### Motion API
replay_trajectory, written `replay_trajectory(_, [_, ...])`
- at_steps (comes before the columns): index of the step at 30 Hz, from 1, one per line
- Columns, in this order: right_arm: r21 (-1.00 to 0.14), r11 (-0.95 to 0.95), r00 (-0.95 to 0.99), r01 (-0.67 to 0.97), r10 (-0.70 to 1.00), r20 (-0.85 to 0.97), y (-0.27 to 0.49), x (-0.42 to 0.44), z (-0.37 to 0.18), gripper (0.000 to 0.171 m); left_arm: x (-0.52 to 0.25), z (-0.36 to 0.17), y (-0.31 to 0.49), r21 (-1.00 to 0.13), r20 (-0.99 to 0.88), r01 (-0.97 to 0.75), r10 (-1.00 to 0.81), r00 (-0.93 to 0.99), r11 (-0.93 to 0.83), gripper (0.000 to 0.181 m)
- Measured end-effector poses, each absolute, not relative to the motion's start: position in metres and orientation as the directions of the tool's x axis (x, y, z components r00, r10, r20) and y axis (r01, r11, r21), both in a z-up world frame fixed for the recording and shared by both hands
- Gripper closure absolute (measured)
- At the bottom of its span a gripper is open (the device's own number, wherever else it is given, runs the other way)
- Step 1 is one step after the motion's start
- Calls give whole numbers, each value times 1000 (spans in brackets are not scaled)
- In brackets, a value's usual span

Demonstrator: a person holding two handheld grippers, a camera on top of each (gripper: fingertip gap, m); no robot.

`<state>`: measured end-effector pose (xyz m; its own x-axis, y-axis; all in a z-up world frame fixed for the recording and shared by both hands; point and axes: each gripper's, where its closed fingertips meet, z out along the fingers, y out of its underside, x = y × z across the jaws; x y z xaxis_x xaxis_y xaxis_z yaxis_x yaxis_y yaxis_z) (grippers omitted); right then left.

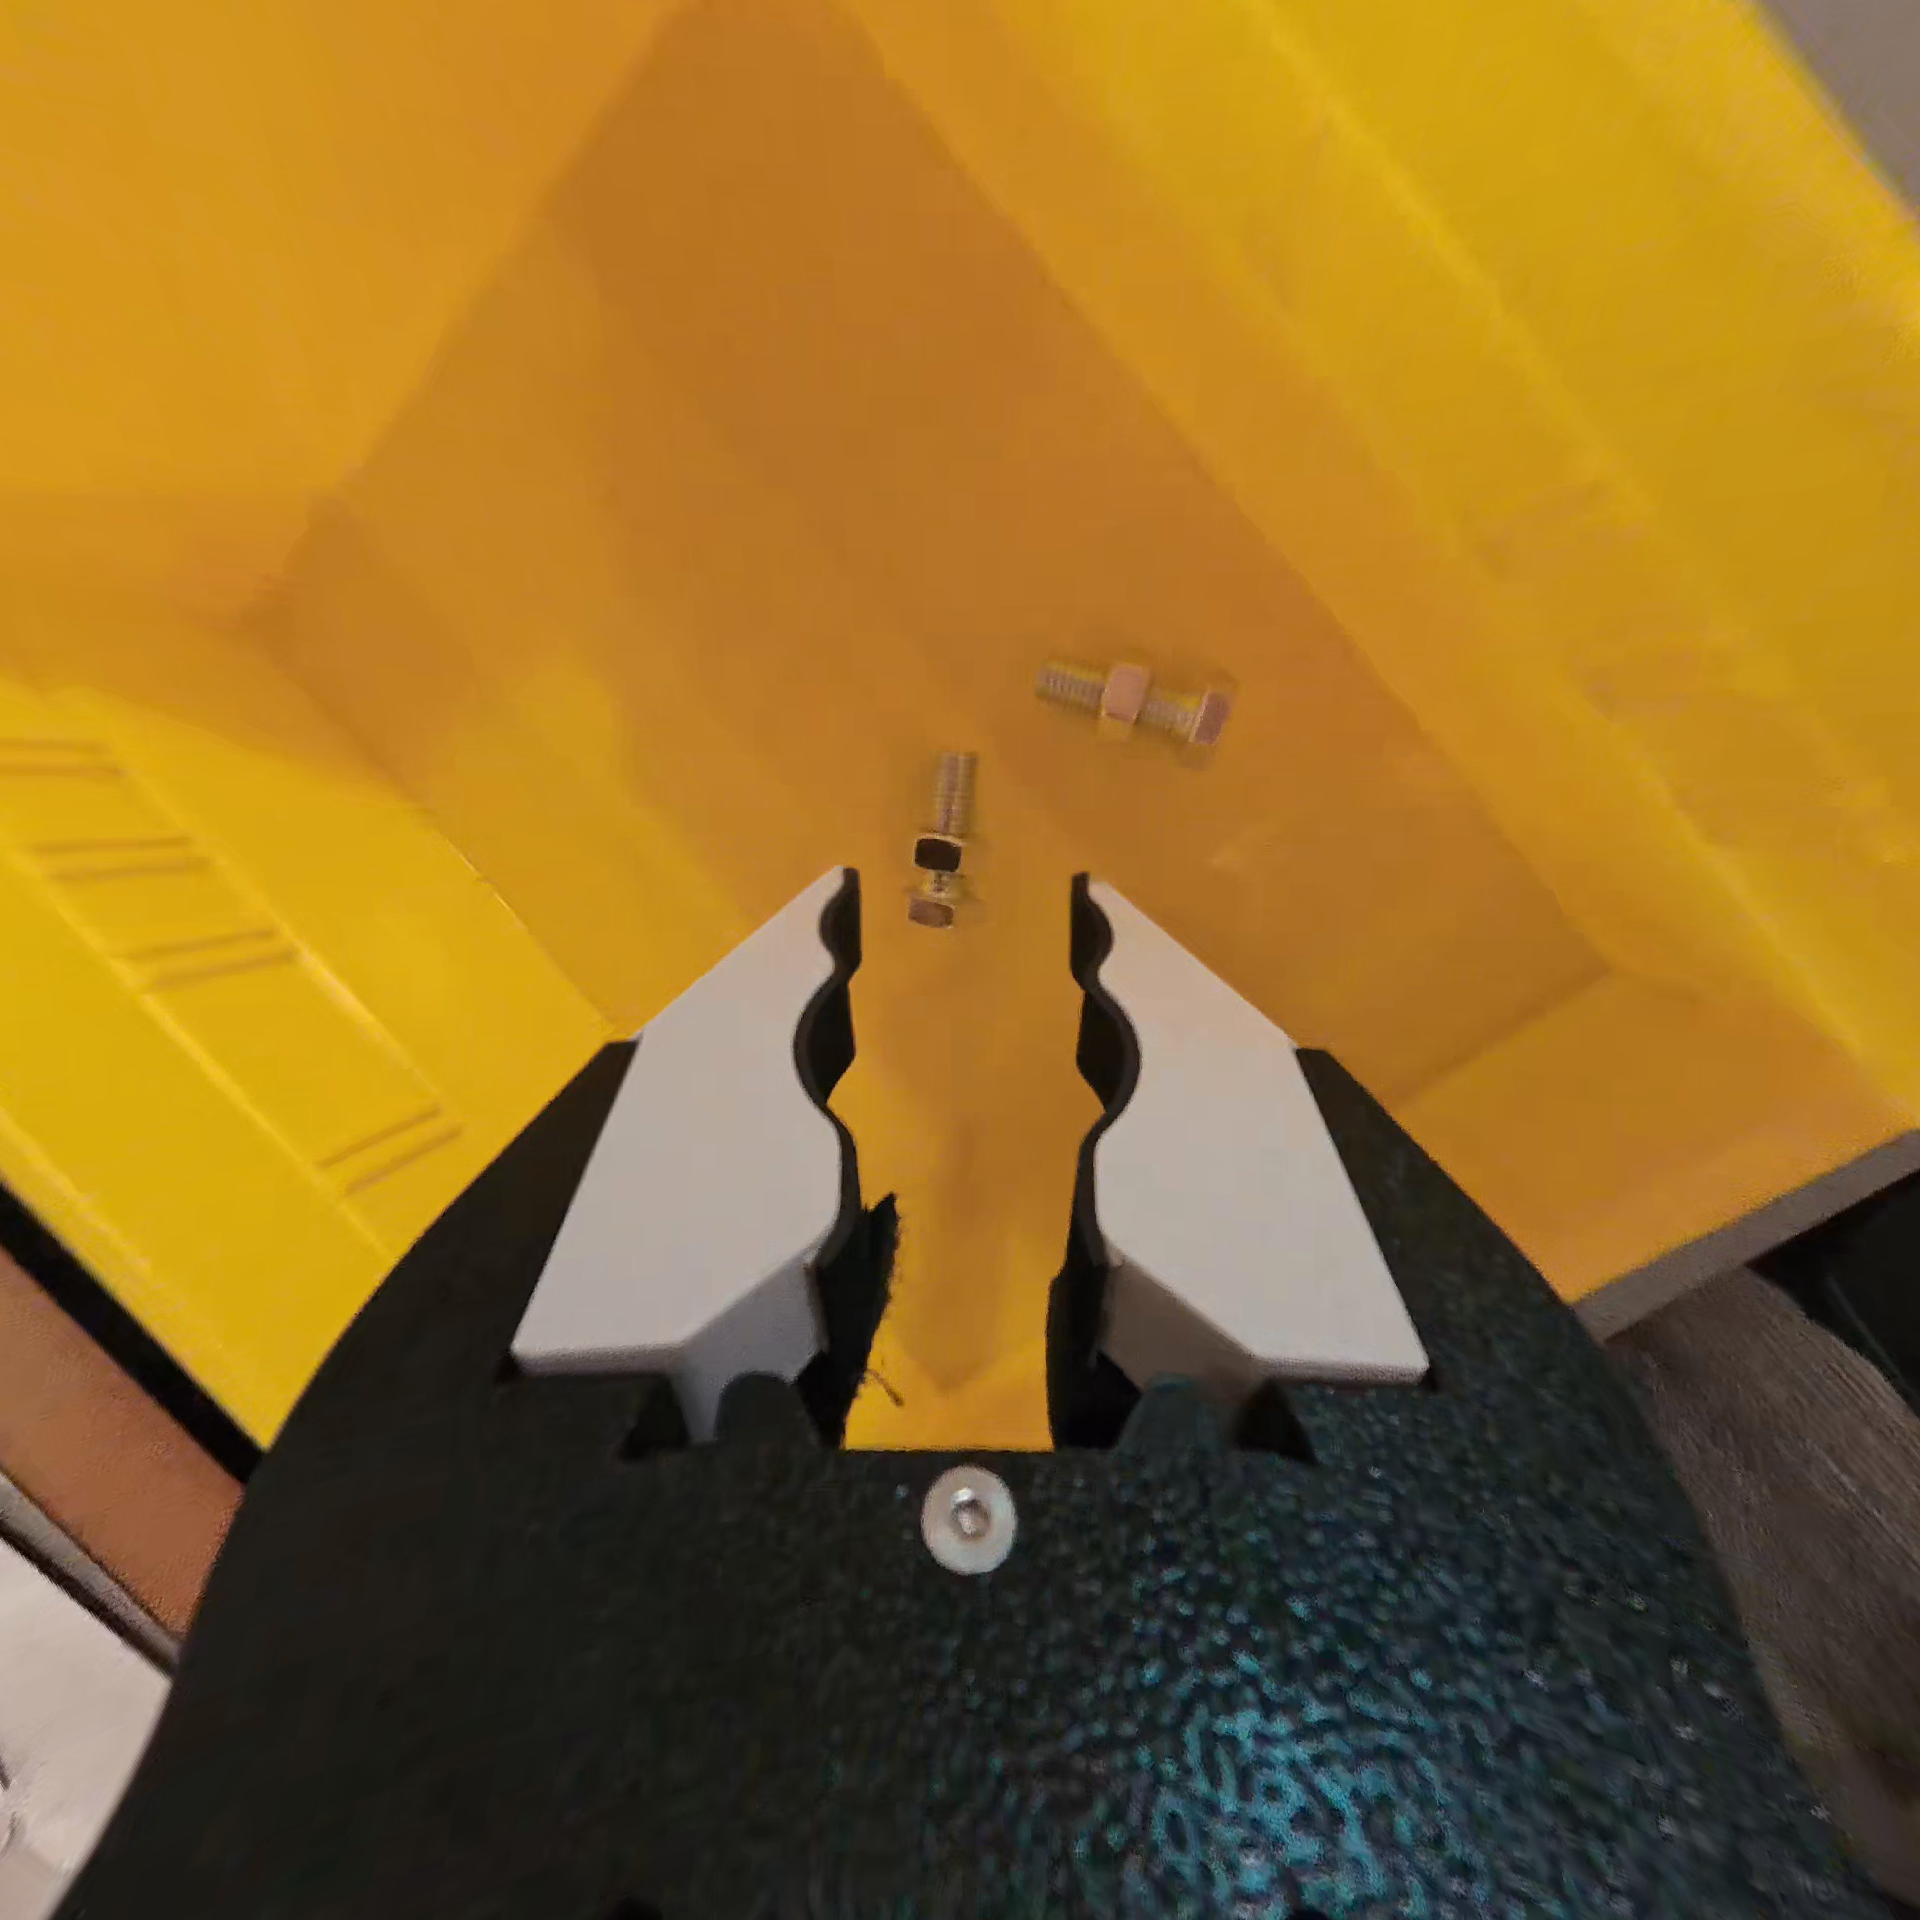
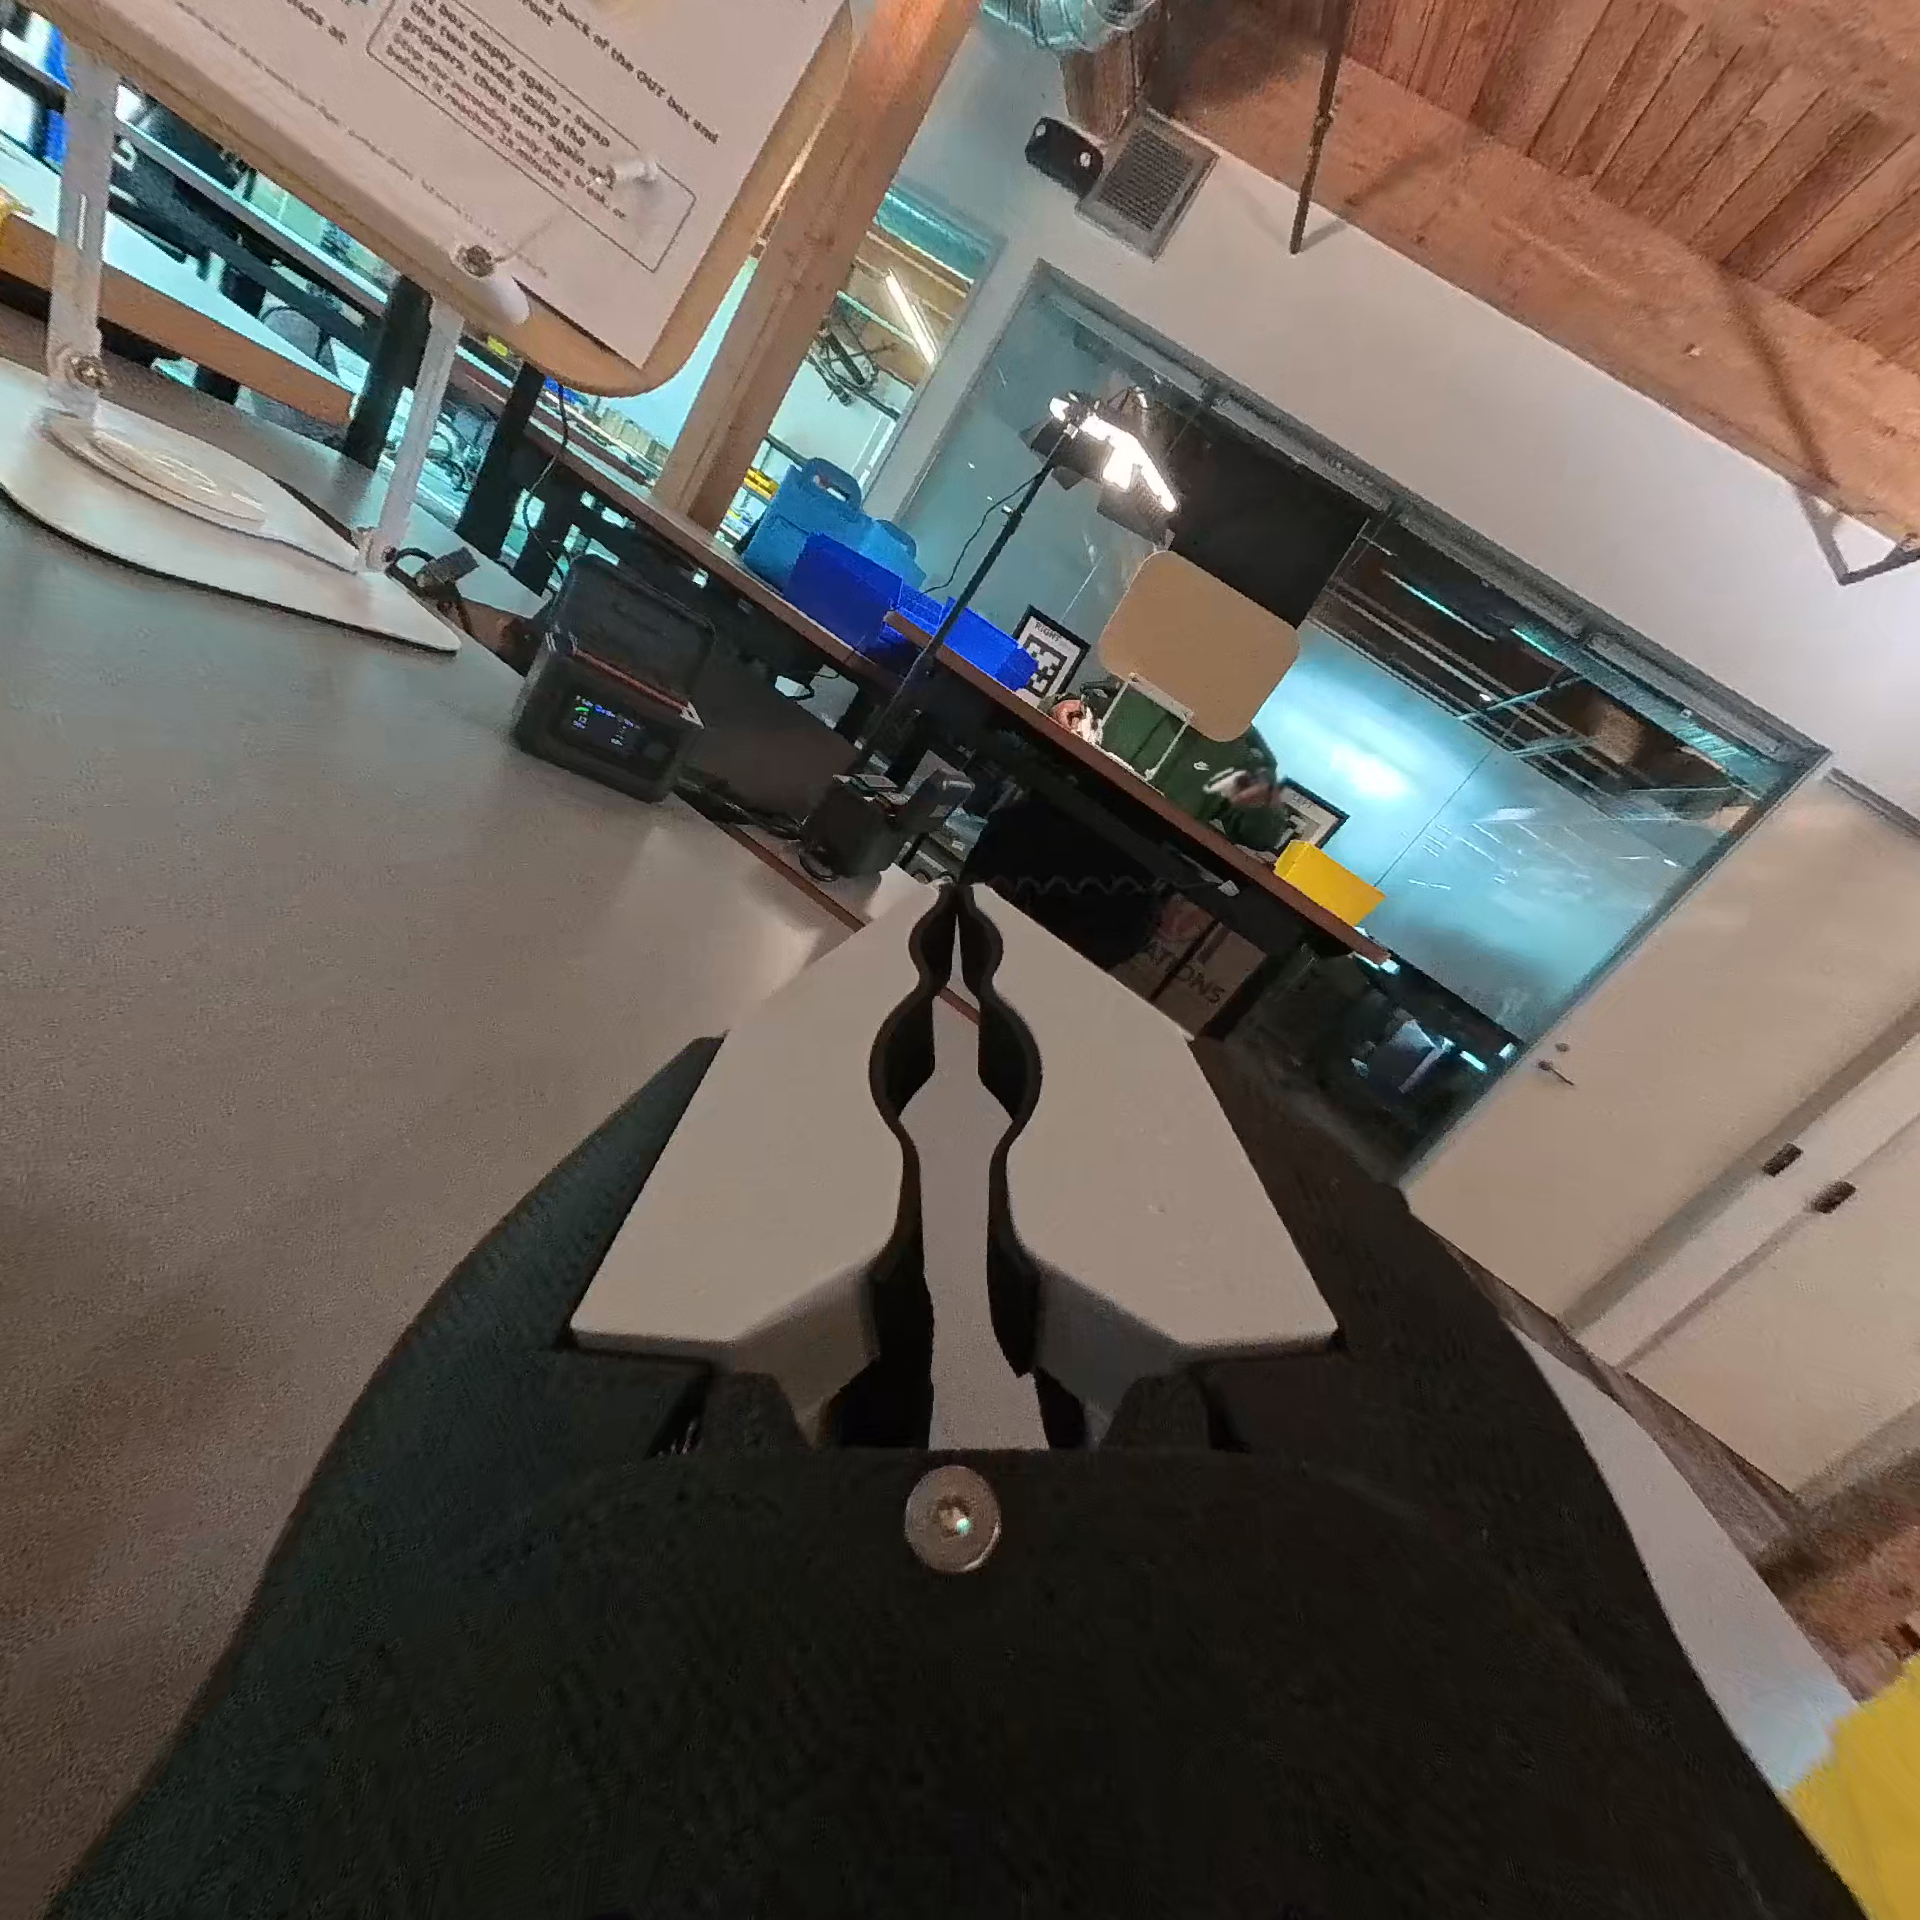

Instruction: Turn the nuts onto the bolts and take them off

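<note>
In the left wrist view, two brass-coloured bolts lie on the floor of a yellow bin [image 1: 727,468]. The near bolt [image 1: 940,836] has a nut threaded on close to its head and points away from me. The far bolt [image 1: 1138,701] lies crosswise to the right with a nut on its middle. My left gripper [image 1: 966,883] is open and empty inside the bin, its fingertips just short of the near bolt's head. In the right wrist view, my right gripper [image 2: 956,902] is shut and empty, held above a grey table [image 2: 260,883], away from the bolts.
The bin's yellow walls [image 1: 1558,520] rise on the left and right of the left gripper. In the right wrist view, a sign on a white stand [image 2: 208,499] and a small black device [image 2: 613,696] sit on the table. A yellow corner [image 2: 1860,1808] shows at lower right. The tips of one gripper are about 45 centimetres away from the tips of the other. Between my right fingertips and the small black device [image 2: 613,696] there is roughly 30 centimetres.
</note>
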<state>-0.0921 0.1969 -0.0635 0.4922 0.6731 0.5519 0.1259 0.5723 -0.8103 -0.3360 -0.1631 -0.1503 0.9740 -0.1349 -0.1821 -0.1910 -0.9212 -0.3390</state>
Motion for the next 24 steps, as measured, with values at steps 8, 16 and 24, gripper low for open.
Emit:
replay_trajectory(8, [-816, 564, 483, 123, 684, 546, 197, -93, -65, 171, -347, -175, -170, -228, -135, -146, -117, 984, -963, 163])
replay_trajectory(16, [-820, 560, 472, 118, 695, 543, 195, -95, -66, 171, -345, -118, -137, -387, -308, -245, -126, 943, -889, 164])
replay_trajectory(24, [-862, 507, 370, 16, 798, 476, 177, -100, -65, 171, -215, -21, -22, -502, -667, -674, -254, 701, -542, 164])
